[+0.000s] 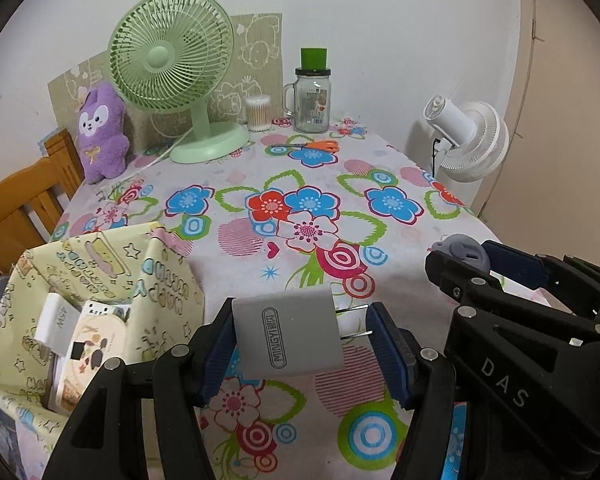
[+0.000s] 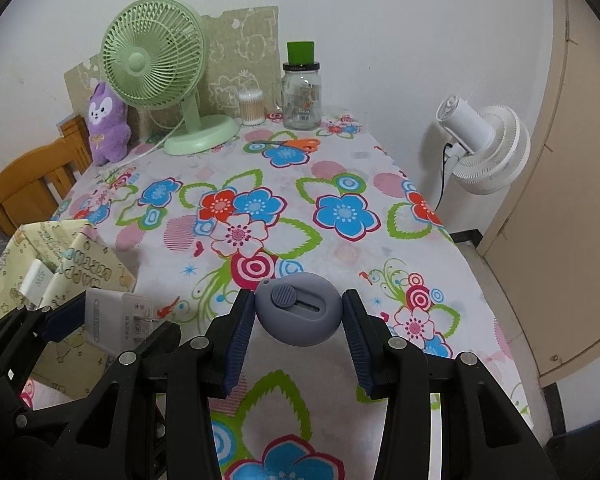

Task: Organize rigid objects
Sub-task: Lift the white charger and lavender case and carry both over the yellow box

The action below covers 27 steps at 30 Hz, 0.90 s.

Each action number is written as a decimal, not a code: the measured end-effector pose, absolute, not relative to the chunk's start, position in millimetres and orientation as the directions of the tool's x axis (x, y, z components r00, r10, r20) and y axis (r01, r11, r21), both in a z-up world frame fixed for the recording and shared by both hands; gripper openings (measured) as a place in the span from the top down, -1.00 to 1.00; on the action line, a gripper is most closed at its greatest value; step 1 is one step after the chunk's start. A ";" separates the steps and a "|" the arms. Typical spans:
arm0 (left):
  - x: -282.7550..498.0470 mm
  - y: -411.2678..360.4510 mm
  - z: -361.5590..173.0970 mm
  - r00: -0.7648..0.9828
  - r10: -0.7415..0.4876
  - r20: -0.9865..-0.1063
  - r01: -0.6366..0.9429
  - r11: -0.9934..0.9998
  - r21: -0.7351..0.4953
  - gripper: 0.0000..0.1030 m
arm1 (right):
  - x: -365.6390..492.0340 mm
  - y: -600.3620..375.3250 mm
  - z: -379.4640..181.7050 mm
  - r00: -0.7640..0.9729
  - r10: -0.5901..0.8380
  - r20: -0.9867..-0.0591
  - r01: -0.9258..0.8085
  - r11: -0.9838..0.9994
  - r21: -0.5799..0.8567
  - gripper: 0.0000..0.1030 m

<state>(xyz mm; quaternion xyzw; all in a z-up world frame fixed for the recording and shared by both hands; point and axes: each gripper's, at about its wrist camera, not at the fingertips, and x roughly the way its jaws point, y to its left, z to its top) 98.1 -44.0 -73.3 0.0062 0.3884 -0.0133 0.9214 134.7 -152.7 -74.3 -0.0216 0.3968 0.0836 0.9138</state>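
Note:
My left gripper (image 1: 302, 330) is shut on a grey wall charger (image 1: 288, 332), held above the flowered tablecloth (image 1: 300, 184) with its two prongs pointing right against the blue pad. My right gripper (image 2: 300, 314) is shut on a grey oval box cutter (image 2: 298, 310), slider button facing up. In the right wrist view the left gripper (image 2: 100, 320) and the grey charger (image 2: 112, 320) show at lower left. In the left wrist view the right gripper (image 1: 484, 264) with the grey cutter (image 1: 464, 254) shows at right. A yellow patterned fabric bin (image 1: 112, 280) at left holds a white charger (image 1: 56, 320) and a printed box (image 1: 88, 352).
At the table's far edge stand a green desk fan (image 1: 172, 68), a purple plush (image 1: 102, 132), a cotton swab tub (image 1: 259, 112) and a glass jar with a green lid (image 1: 312, 92). Orange scissors (image 1: 312, 145) lie near them. A white fan (image 1: 468, 140) stands right; a wooden chair (image 1: 24, 200) left.

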 end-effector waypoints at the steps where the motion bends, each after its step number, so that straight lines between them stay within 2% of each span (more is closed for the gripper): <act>1: 95.5 -43.7 -71.7 0.700 -0.021 -0.714 0.030 1.000 0.000 -0.28 | 132.6 -152.8 -72.7 0.674 0.137 -0.726 -0.170 0.985 0.028 0.09; 27: 54.0 -38.5 -31.8 0.741 -0.045 -0.670 0.056 0.998 -0.004 -0.28 | 85.8 -141.4 -28.1 0.726 0.165 -0.668 -0.187 0.982 0.039 0.08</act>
